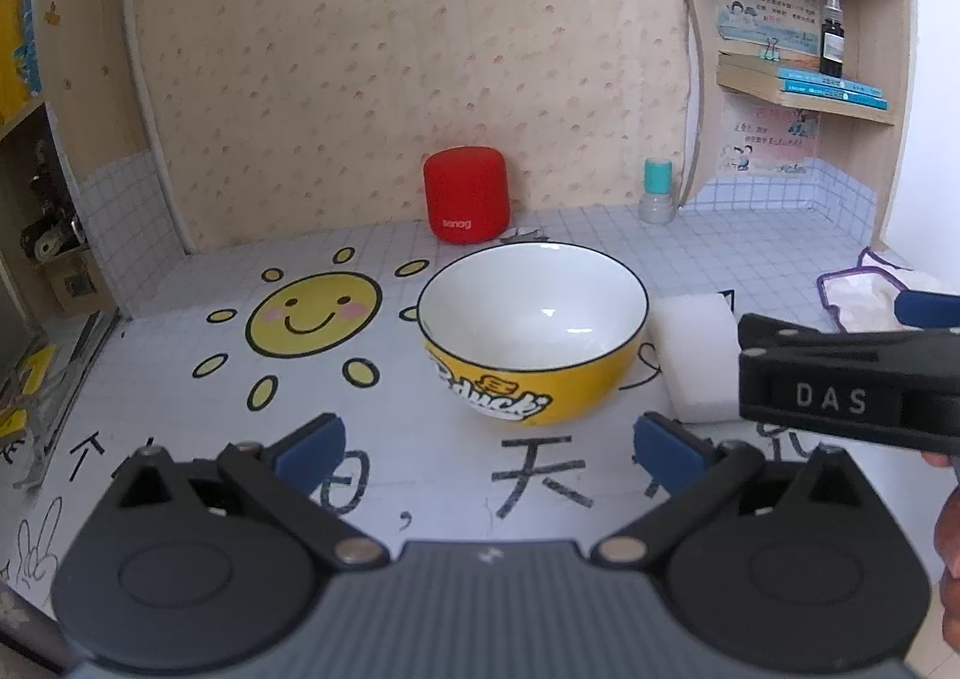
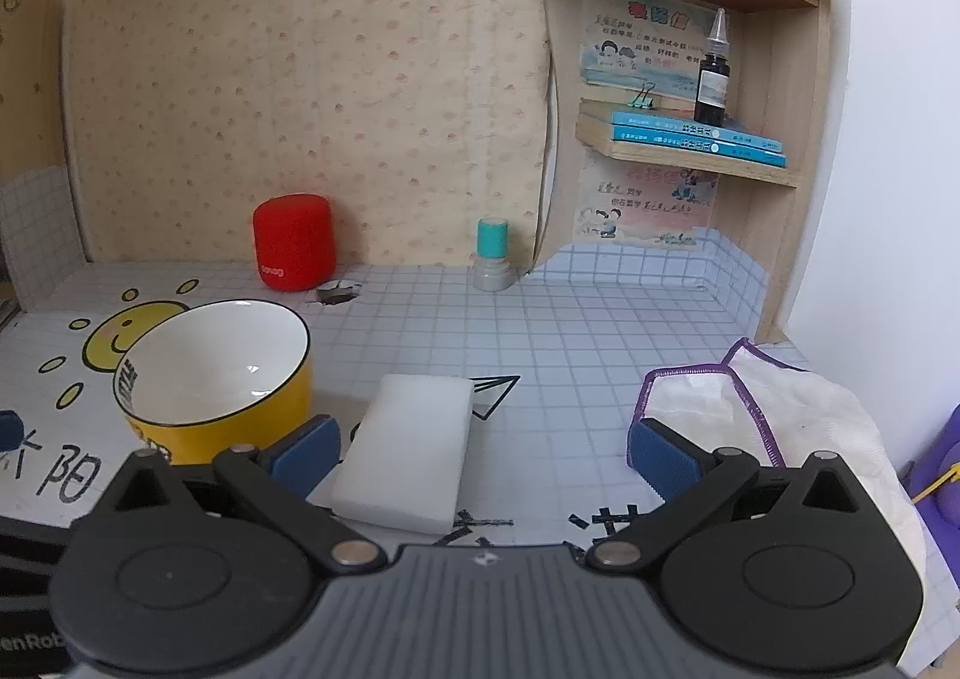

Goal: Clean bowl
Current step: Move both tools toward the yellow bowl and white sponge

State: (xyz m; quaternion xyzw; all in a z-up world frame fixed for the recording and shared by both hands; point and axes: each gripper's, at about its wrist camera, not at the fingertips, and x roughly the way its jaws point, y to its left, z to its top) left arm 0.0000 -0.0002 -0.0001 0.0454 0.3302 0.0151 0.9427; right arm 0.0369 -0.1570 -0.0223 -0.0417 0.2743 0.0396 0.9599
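Bright even light, soft shadows, fisheye-bent edges, glare inside bowl (image 1: pixel 534 313)

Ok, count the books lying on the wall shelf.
2 teal books, stacked flat on the wooden shelf, under the dark dropper bottle. More may lie behind them.

Each matte black plastic hand-held gripper, the left (image 1: pixel 489 448) and the right (image 2: pixel 480 451), shares one build: a ribbed dark grey central body with a small pale mark at its front edge, flanked by two round black housings with a shallow circular recess. From silver pivot pins, black link arms run forward to two fingers faced with ridged blue rubber pads (image 2: pixel 660 460). Seen from the left wrist camera, the right unit's black side bar bears the pale letters "DAS".
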